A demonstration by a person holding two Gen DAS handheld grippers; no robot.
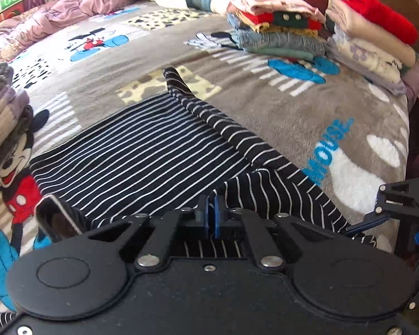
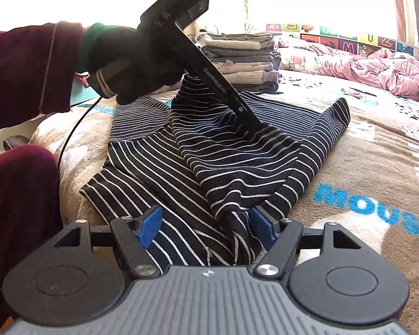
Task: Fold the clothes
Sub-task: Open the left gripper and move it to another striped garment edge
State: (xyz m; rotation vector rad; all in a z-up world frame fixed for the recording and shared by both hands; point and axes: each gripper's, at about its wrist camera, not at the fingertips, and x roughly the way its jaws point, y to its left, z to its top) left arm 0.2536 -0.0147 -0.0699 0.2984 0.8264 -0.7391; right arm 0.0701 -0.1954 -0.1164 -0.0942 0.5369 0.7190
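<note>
Striped garment [image 2: 231,164] on blanket [image 2: 363,167]

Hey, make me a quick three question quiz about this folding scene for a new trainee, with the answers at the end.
1. True or false: the right gripper is open, its blue pads apart over the striped garment.
2. Multiple choice: what word is printed in blue on the blanket? A) HOUSE B) MOUSE C) MOON
3. Fill in: the left gripper has its pads nearly ____.

Key: 1 true; 2 B; 3 together.
</note>
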